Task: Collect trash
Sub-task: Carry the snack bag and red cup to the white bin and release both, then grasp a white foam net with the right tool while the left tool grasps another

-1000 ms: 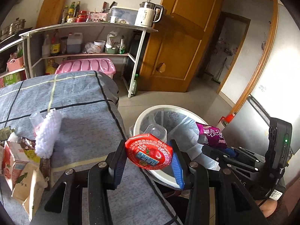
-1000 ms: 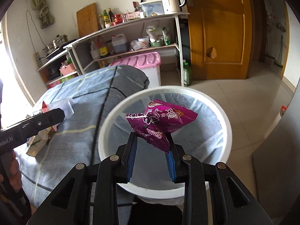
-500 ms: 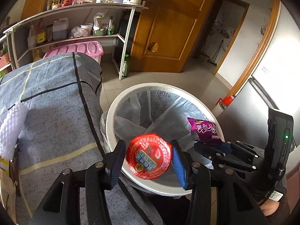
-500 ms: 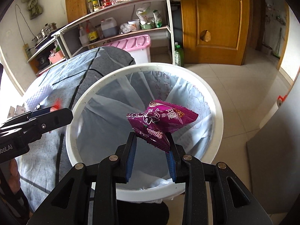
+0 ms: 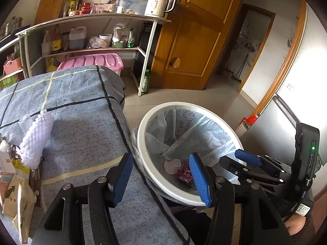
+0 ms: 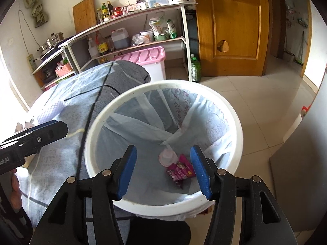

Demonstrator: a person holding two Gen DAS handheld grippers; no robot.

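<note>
A white trash bin (image 5: 141, 134) (image 6: 90, 143) with a clear liner stands beside the table. At its bottom lie a purple snack wrapper (image 6: 180, 170) (image 5: 185, 175) and a small cup (image 6: 168, 158) (image 5: 172, 165). My left gripper (image 5: 161, 180) is open and empty over the bin's near rim and the table edge. My right gripper (image 6: 163, 173) is open and empty above the bin; it also shows in the left wrist view (image 5: 245, 159). On the table's left lie a white foam net (image 5: 36, 138) and paper cartons (image 5: 14, 194).
The table has a grey-blue checked cloth (image 5: 81, 126). Behind stand a shelf rack (image 5: 92, 20) with bottles and a kettle (image 5: 159, 3), a pink storage box (image 5: 92, 61), a wooden door (image 5: 194, 40) and a grey panel (image 5: 271, 126) at right.
Both grippers opened. The red-lidded cup and the purple wrapper dropped from them into the bin. The left gripper drew back toward the table edge.
</note>
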